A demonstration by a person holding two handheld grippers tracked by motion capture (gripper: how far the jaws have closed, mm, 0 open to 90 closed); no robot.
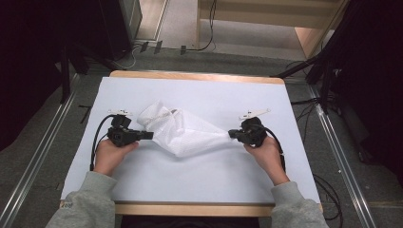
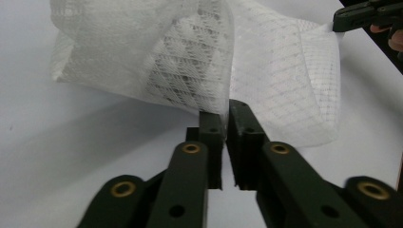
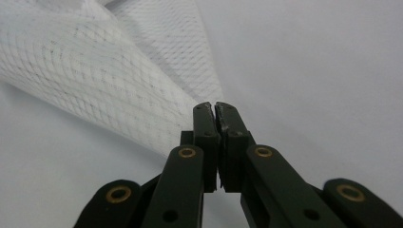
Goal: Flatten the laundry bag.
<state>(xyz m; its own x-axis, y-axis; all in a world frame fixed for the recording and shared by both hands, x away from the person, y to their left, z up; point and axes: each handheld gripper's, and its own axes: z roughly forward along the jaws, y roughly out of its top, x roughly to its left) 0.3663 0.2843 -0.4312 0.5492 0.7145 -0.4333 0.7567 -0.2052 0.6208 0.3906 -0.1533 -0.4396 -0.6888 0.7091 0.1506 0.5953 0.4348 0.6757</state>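
Mesh bag (image 1: 183, 133) hangs stretched between the two grippers over the middle of the white bench (image 1: 199, 180), and the hold looks meant to spread it out: each gripper has taken an opposite end, so the fabric runs taut toward the right and sags in loose folds toward the left. The left gripper (image 1: 148, 135) points in from the left; in the left gripper view its jaws stand nearly together with a thin edge of the bag (image 2: 199, 71) pinched in the narrow gap at their tips, the rest of the mesh billowing up and away beyond them. The right gripper (image 1: 232, 134) comes in from the opposite side; in the right gripper view its jaws are pressed closed on a gathered corner of the bag (image 3: 95, 80), which fans out up and to the left from the tips. Only part of the bag's underside seems to rest on the bench.
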